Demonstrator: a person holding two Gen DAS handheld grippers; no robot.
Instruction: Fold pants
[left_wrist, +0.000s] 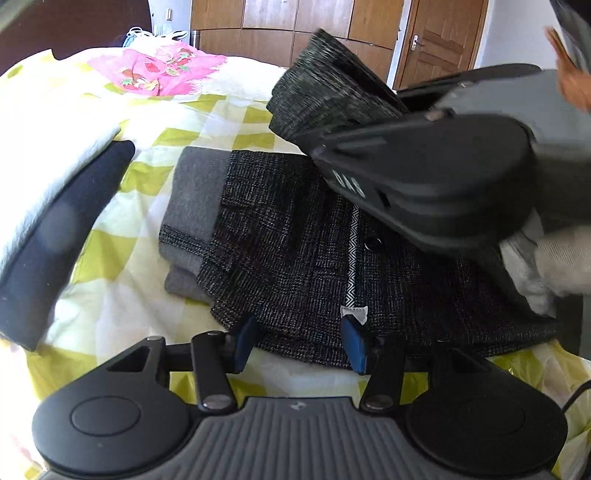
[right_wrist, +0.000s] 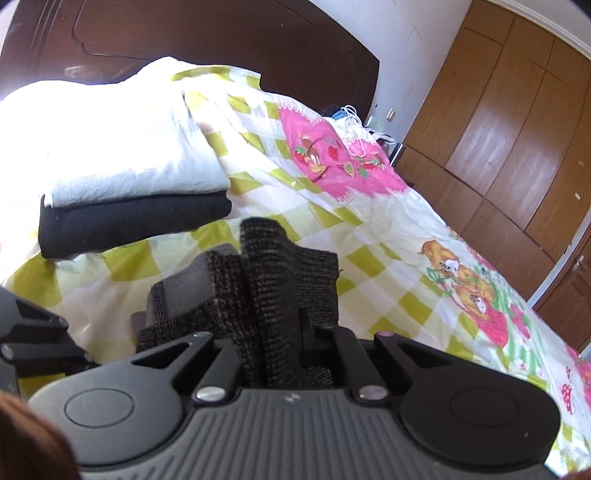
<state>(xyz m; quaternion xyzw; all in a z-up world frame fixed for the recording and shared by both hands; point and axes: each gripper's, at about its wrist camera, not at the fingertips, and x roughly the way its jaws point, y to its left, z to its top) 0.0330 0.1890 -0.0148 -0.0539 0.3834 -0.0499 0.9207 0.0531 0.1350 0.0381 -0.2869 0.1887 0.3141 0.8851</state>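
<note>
The pants (left_wrist: 314, 251), dark grey tweed with a lighter grey lining, lay partly folded on the bed (left_wrist: 207, 122), waistband toward the left gripper (left_wrist: 301, 343). That gripper stood at the near edge of the waistband with its jaws released, the blue pads (left_wrist: 355, 345) apart and the cloth edge between them; whether the pads touched the fabric could not be told. A white label (left_wrist: 354, 312) sat just beside the right-hand pad, and a patterned strip ran up the garment from it past a dark button (left_wrist: 373, 243). The right gripper (right_wrist: 279, 354) was clenched on a bunched fold of the pants, the fabric rising upright from between its fingers. In the left wrist view this gripper appeared above the garment, holding the fold lifted clear of the layer beneath, blurred. A stack of folded clothes (right_wrist: 136, 199), white on black, rested on the bed well apart from the pants, on the headboard (right_wrist: 221, 37) side. A pink printed panel (right_wrist: 332, 162) marked the checked cover. Wooden wardrobes (right_wrist: 517, 140) stood beyond the bed
</note>
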